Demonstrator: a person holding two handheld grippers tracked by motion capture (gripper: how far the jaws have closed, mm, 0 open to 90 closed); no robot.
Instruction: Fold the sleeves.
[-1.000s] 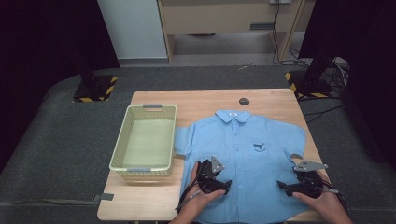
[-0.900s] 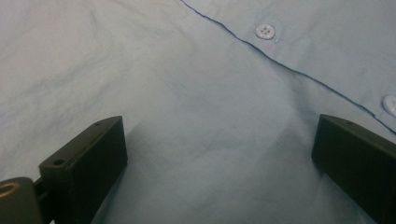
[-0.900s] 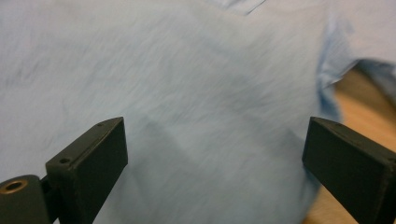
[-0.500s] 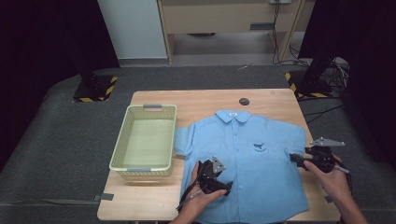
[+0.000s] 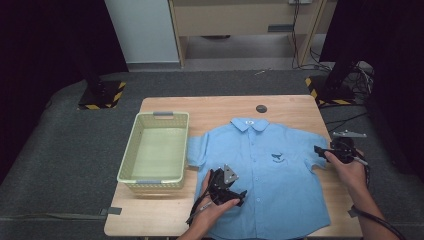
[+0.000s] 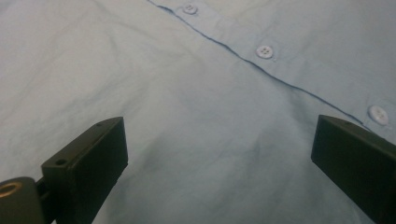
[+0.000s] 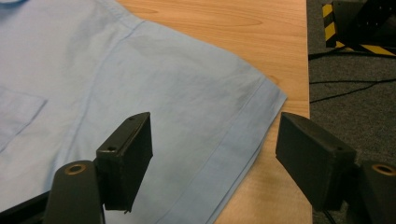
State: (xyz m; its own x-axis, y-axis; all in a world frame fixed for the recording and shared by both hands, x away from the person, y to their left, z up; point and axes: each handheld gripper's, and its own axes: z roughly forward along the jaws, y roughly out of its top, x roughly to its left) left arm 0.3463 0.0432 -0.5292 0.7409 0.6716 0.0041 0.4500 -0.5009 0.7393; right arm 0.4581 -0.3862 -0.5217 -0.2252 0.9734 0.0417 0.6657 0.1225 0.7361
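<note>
High view: a light blue shirt [image 5: 270, 175] is seen spread face up on the wooden table [image 5: 210, 107] beside a pale green basket [image 5: 156, 150], with the left gripper [image 5: 239, 195] held wide over its front and the right gripper [image 5: 320, 150] set wide at the sleeve [image 5: 312, 152]. The right gripper view alone reveals the sleeve hem [image 7: 243, 140] lying between the jaws near the table edge, while the left gripper view alone reveals the button placket [image 6: 264, 51]. A pinch that catches only the hem's top layer is judged likely to slip, or the cloth to be dragged off the edge.
</note>
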